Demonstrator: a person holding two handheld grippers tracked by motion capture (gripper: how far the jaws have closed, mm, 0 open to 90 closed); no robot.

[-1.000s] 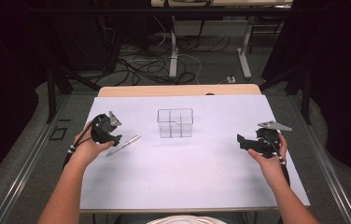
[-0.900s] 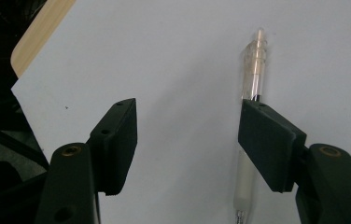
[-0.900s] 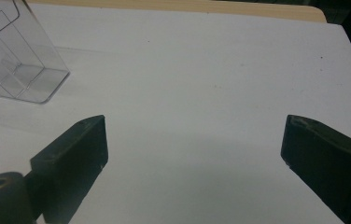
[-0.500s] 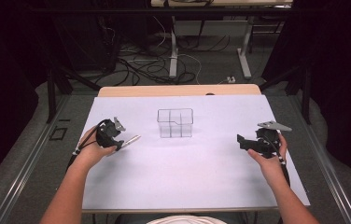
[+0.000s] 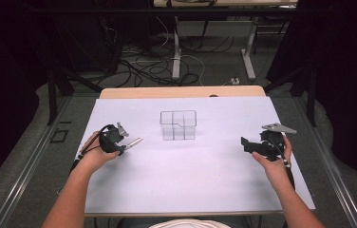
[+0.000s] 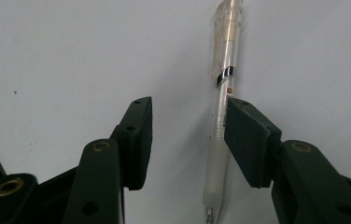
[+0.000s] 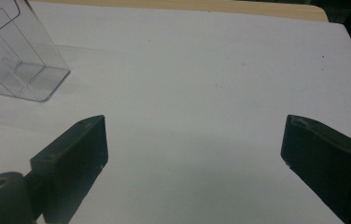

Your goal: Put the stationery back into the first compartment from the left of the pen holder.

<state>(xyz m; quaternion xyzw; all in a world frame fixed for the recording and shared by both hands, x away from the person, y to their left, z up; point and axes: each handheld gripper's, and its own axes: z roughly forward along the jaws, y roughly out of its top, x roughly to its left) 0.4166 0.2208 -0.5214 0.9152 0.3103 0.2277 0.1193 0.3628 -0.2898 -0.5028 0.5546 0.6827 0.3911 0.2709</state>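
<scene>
The left gripper view shows the left tongs (image 6: pixel 185 140) closing around a clear pen (image 6: pixel 221 116), one pad touching; the right tongs (image 7: pixel 192 158) gape wide over the bare counter (image 7: pixel 201 70).

Clear glossy plastic pen (image 6: pixel 222 93), transparent plastic organizer (image 5: pixel 178 125), matt white tabletop (image 5: pixel 191 175)

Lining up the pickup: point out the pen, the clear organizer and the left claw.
pen (image 6: pixel 223 93), left gripper view, on the clear barrel.
clear organizer (image 5: pixel 178 126), high view, on its front wall.
left claw (image 6: pixel 187 135), left gripper view, midway between its tips.
</scene>
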